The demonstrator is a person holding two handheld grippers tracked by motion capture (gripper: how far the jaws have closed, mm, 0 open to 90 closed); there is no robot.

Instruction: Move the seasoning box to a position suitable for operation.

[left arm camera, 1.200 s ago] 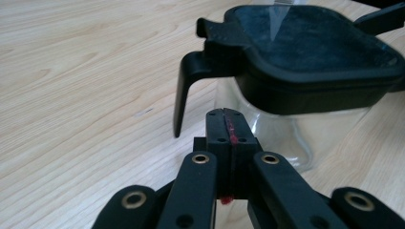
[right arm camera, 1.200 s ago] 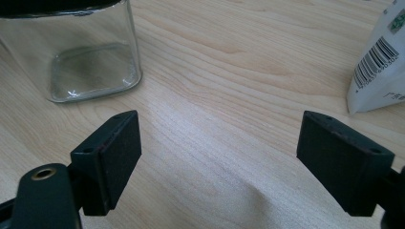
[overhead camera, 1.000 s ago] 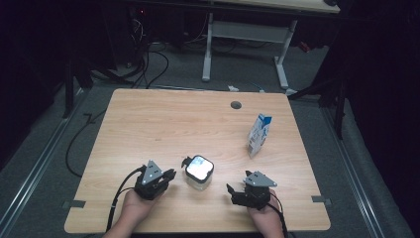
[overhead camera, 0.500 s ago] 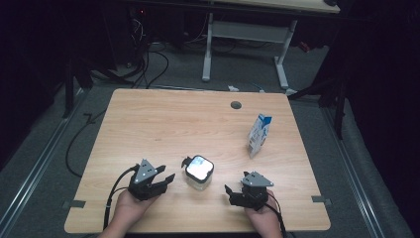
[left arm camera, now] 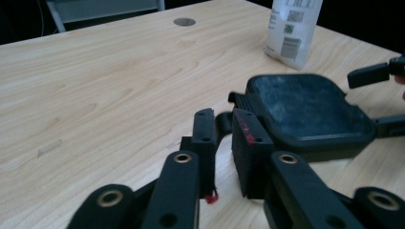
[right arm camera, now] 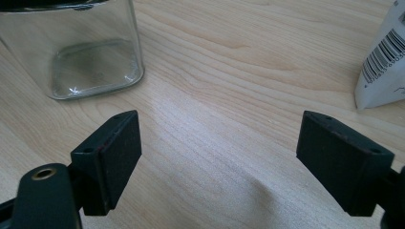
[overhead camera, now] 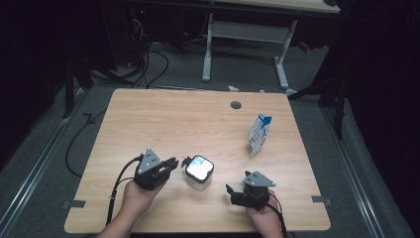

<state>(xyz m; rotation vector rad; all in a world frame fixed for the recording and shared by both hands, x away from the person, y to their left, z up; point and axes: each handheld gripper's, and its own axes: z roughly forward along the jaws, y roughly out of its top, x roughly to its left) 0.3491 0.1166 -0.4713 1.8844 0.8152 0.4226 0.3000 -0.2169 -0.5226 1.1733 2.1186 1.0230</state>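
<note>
- High view: a dark room with a grey floor, loose cables and the white legs of a second desk beyond a light wooden tabletop [overhead camera: 173,119] that has a round grommet hole [overhead camera: 236,105] near its far edge.
- High view: a square glass jar [overhead camera: 199,171] with a black lid stands near the front of the tabletop, between the two hands; a white and blue carton [overhead camera: 259,134] stands upright well apart from it, toward the right.
- High view: the left gripper [overhead camera: 169,163] sits just beside the jar, its tips pointing at the lid's left edge. The right gripper [overhead camera: 233,190] rests low on the tabletop, to the jar's right and apart from it.
- Left gripper view: the left gripper [left arm camera: 224,143] has its jaws drawn narrow, having just been closing, with a slim gap between the pads and nothing gripped. The tips reach a small black tab [left arm camera: 223,120] at the edge of the jar lid [left arm camera: 305,109]; whether they touch it I cannot tell. The carton [left arm camera: 292,28] stands behind.
- Right gripper view: the right gripper [right arm camera: 217,143] is spread wide over bare wood, holding nothing. The glass jar [right arm camera: 90,52] stands ahead at upper left, and the carton's corner [right arm camera: 384,71] is at the right edge.
</note>
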